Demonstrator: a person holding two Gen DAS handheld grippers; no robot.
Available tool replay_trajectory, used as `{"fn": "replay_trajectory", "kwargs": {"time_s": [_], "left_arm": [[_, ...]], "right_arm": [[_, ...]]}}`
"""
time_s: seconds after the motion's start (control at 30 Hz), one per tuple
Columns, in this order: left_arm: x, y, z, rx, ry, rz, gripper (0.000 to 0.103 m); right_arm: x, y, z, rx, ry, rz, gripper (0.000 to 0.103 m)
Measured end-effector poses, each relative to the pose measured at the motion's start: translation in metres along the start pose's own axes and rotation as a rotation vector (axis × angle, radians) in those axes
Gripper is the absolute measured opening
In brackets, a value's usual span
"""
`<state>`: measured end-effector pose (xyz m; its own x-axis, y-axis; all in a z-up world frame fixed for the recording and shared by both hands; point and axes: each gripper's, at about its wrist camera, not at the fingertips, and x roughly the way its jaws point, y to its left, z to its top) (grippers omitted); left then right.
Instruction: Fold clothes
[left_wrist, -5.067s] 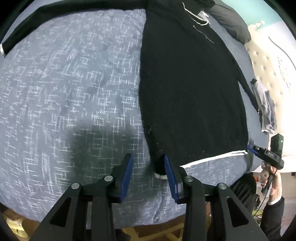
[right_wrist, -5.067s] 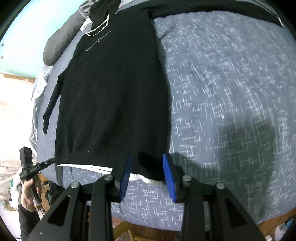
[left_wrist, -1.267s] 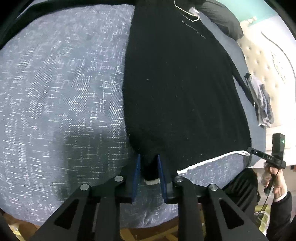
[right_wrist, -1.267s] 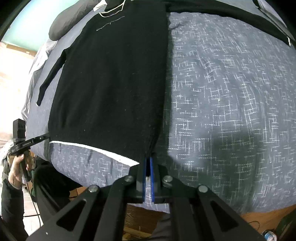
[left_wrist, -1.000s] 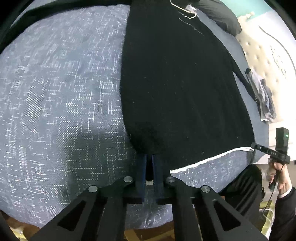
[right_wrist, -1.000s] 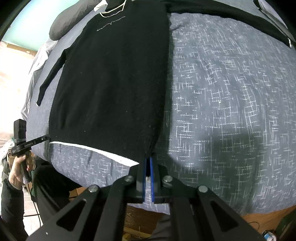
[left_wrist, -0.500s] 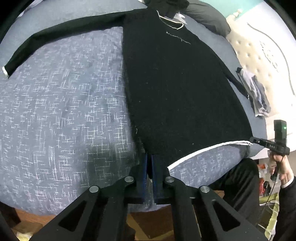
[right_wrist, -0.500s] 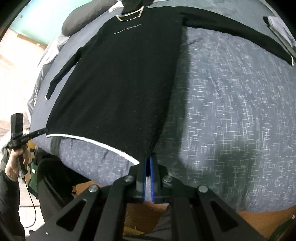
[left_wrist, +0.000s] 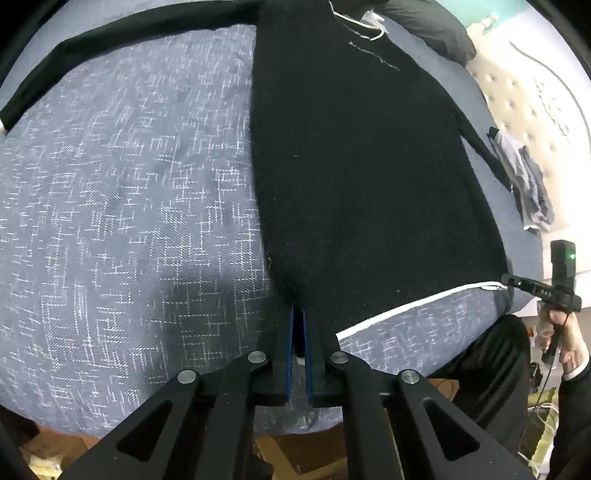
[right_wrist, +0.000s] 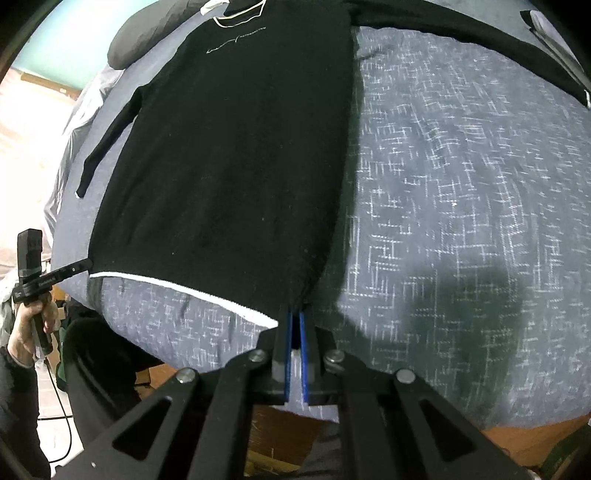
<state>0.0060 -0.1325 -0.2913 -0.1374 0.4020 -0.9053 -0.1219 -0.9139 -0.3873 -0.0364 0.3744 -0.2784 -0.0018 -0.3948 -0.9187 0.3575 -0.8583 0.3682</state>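
A black long-sleeved sweater (left_wrist: 362, 166) (right_wrist: 229, 147) with a white hem stripe lies spread flat on a blue-grey patterned bedspread (left_wrist: 122, 206) (right_wrist: 461, 192), collar toward the far end. My left gripper (left_wrist: 297, 314) is shut on the hem's left corner. My right gripper (right_wrist: 295, 317) is shut on the hem's right corner. Each gripper shows at the opposite edge of the other's view, held in a hand. One sleeve (left_wrist: 122, 33) stretches out to the left, the other (right_wrist: 461, 37) to the right. The hem between the two corners hangs slightly slack.
A dark grey pillow (left_wrist: 432, 29) (right_wrist: 144, 40) lies past the collar. A small heap of clothes (left_wrist: 524, 188) lies beside a tufted headboard (left_wrist: 532, 99). The person's dark trousers (left_wrist: 491, 365) stand at the bed's near edge, over a wooden floor (right_wrist: 280, 435).
Both grippers closed on the hem corners, which they straddled open earlier. In the last half second both views drew nearer to the sweater, whose sleeve ends slid toward the frame edges.
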Motion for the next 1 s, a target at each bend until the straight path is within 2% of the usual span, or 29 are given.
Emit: {"fn": "replay_trajectory", "kwargs": {"time_s": [0.2, 0.4, 0.57, 0.63, 0.67, 0.73, 0.9, 1.0], "left_arm": [[0.004, 0.009, -0.002, -0.028, 0.031, 0.013, 0.007], [-0.020, 0.017, 0.007, -0.044, -0.018, 0.040, 0.010], [-0.037, 0.011, 0.037, -0.046, -0.107, 0.061, 0.025], [-0.040, 0.002, 0.051, -0.037, -0.141, 0.064, 0.029], [-0.040, -0.003, 0.059, -0.031, -0.156, 0.066, 0.030], [-0.036, -0.012, 0.072, -0.027, -0.176, 0.063, 0.031], [-0.026, -0.029, 0.109, -0.028, -0.231, 0.044, 0.038], [-0.009, -0.034, 0.132, -0.045, -0.258, 0.027, 0.039]], "right_arm": [[0.002, -0.006, 0.001, 0.002, 0.020, -0.009, 0.006], [-0.021, -0.015, 0.009, -0.015, -0.020, -0.001, 0.007], [-0.053, -0.052, 0.042, 0.071, -0.146, -0.014, 0.009], [-0.066, -0.068, 0.059, 0.108, -0.211, -0.018, 0.020], [-0.070, -0.075, 0.065, 0.120, -0.236, -0.017, 0.032], [-0.077, -0.087, 0.078, 0.146, -0.287, -0.016, 0.039], [-0.093, -0.136, 0.113, 0.245, -0.389, -0.037, 0.039], [-0.100, -0.169, 0.127, 0.311, -0.444, -0.077, 0.040]]}}
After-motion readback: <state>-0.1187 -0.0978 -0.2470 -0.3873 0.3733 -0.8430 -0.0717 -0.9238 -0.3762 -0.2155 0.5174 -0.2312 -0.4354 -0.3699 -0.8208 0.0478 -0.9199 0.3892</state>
